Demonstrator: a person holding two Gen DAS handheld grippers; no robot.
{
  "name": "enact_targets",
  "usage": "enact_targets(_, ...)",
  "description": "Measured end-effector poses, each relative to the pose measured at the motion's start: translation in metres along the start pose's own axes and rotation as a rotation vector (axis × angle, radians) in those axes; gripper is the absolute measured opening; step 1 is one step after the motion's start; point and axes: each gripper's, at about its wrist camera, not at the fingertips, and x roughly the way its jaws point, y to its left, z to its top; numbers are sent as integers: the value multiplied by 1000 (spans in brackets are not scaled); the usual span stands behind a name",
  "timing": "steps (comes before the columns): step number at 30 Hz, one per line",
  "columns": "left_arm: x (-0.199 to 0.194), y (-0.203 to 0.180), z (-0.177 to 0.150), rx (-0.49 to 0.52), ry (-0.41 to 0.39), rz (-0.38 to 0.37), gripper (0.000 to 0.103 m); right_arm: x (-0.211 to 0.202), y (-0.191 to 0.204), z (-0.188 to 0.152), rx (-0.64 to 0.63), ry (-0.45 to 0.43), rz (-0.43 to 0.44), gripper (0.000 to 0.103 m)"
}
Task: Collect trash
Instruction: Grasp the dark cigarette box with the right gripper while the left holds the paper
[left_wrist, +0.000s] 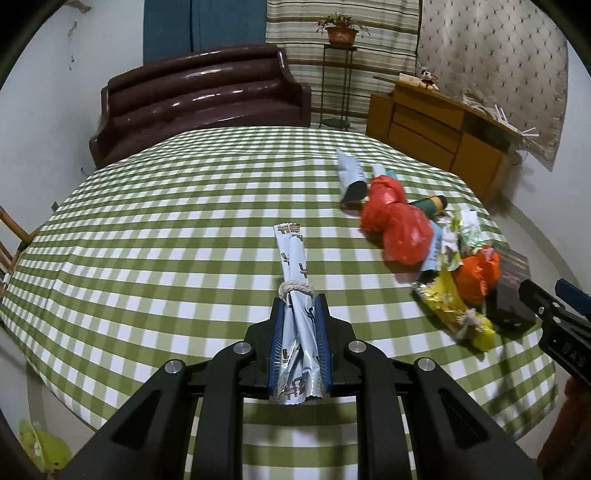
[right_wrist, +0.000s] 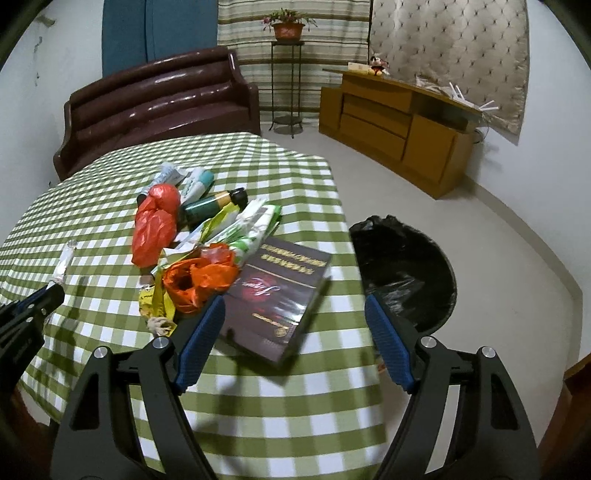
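My left gripper (left_wrist: 300, 302) is shut on a rolled silver wrapper (left_wrist: 293, 258) tied with twine, held above the green checked table (left_wrist: 166, 229); the wrapper also shows in the right wrist view (right_wrist: 63, 263). My right gripper (right_wrist: 295, 306) is open and empty, its jaws on either side of a dark box (right_wrist: 275, 295) at the table's right edge. A trash pile lies beside the box: red bags (right_wrist: 155, 225), an orange bag (right_wrist: 195, 277), a yellow wrapper (right_wrist: 157, 299), a green bottle (right_wrist: 214, 203). A bin with a black liner (right_wrist: 406, 269) stands on the floor to the right.
A dark red sofa (left_wrist: 199, 99) stands behind the table. A wooden cabinet (right_wrist: 395, 122) and a plant stand (right_wrist: 286, 74) line the far wall. A wooden chair (left_wrist: 11, 236) is at the left edge.
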Motion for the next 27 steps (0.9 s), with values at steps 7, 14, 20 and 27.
enact_targets(7, 6, 19, -2, -26, 14, -9, 18, 12, 10, -2, 29, 44, -19, 80)
enact_targets(14, 10, 33, -2, -32, 10, -10, 18, 18, 22, -2, 8, 51, -63, 82)
enact_targets(20, 11, 39, -1, -41, 5, -8, 18, 18, 23, -6, -10, 64, -96, 80)
enact_targets(27, 15, 45, -3, -51, 17, -7, 18, 13, 7, -15, -4, 64, -125, 78)
